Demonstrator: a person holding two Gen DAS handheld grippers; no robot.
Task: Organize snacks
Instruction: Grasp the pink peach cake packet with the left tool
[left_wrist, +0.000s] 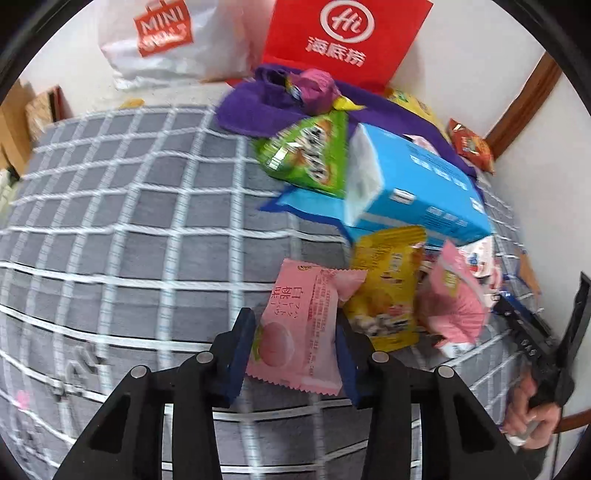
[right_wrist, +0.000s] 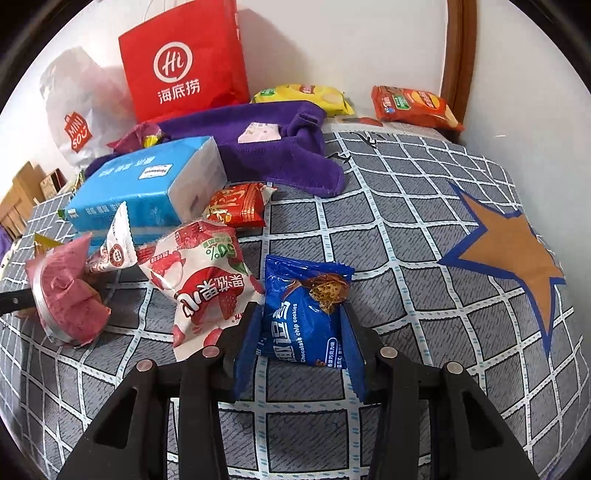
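beside blue tissue pack (right_wrist: 147, 184): scattered snacks (right_wrist: 207, 280)

Each tool has black angular linkage arms with round silver rivets and two blue finger pads: left tool (left_wrist: 295, 341), right tool (right_wrist: 301, 345).

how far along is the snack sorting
Early on: no sorted group is visible yet. In hand: the left gripper is shut on a pink peach-print snack packet, and the right gripper grips a blue chocolate chip cookie packet. Left: a loose heap around the blue tissue pack, including the white strawberry-print packet, plus orange chip bag by the wall.
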